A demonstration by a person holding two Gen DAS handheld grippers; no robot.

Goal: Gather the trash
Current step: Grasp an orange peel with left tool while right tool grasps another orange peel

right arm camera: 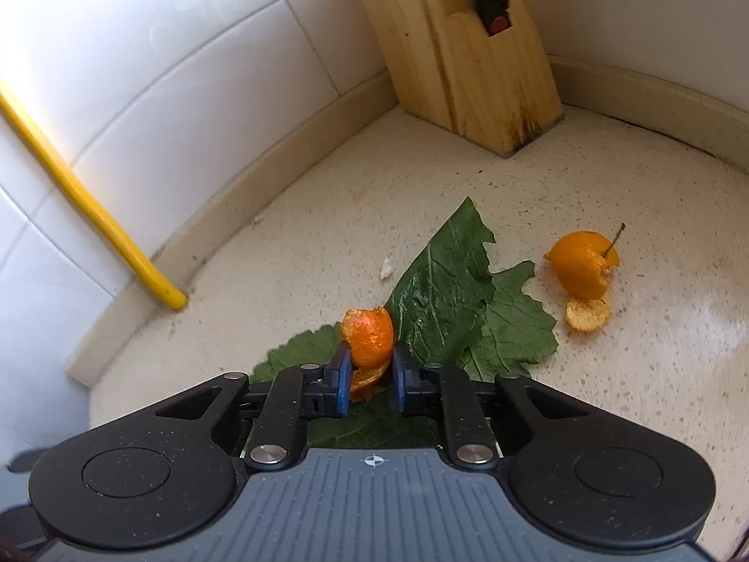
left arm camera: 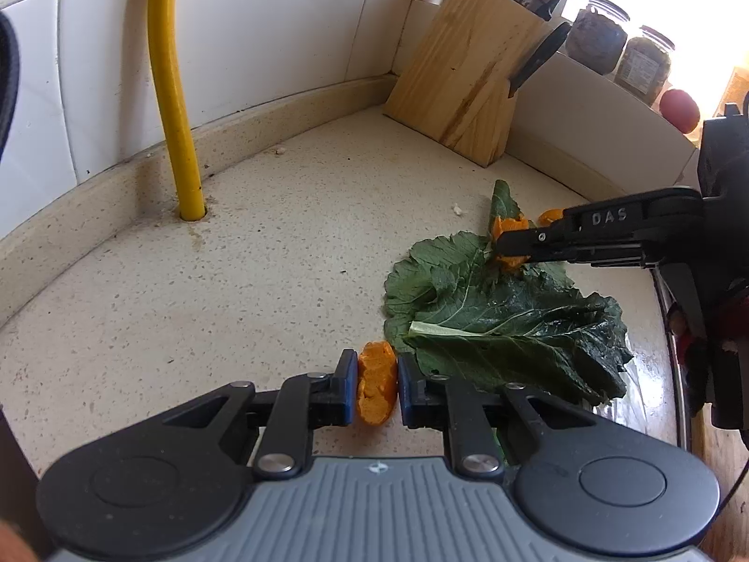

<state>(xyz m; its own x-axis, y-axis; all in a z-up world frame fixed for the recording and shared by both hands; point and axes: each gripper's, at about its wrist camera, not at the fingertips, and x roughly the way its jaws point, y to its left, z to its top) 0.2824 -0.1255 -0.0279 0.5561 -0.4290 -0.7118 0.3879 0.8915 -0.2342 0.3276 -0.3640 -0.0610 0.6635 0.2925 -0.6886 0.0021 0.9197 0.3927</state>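
My left hand-held gripper (left arm camera: 377,388) is pinching a curled orange piece of citrus peel (left arm camera: 376,388) between its blue pads (left arm camera: 348,391), just at the near edge of the large dark green wrinkled leaf (left arm camera: 505,323) that lies flat on the speckled beige stone surface (left arm camera: 234,290). From this side I see my right hand-held gripper (left arm camera: 512,246) reaching in from the right, low over the far end of that leaf, its black fingers closed around a second ragged orange peel piece (left arm camera: 508,227).

Through the right wrist camera, that right hand-held gripper (right arm camera: 371,374) has its pads pressed against both sides of the upright, cup-shaped orange peel piece (right arm camera: 367,335), which sits on top of the green leaf (right arm camera: 444,290). Further right on the surface (right arm camera: 608,164), apart from the leaf, lies a larger orange peel cap with a thin stem (right arm camera: 583,260), and touching it on the near side a small round peel disc showing its pale inside (right arm camera: 587,314). A tiny white scrap (right arm camera: 386,268) lies just left of the leaf tip.

A pale wooden knife block (left arm camera: 468,79) stands in the corner against the white tiled wall (left arm camera: 262,37), and a yellow hose (left arm camera: 171,93) runs down the wall into a hole in the surface. Glass jars (left arm camera: 618,51) line the ledge behind the block.
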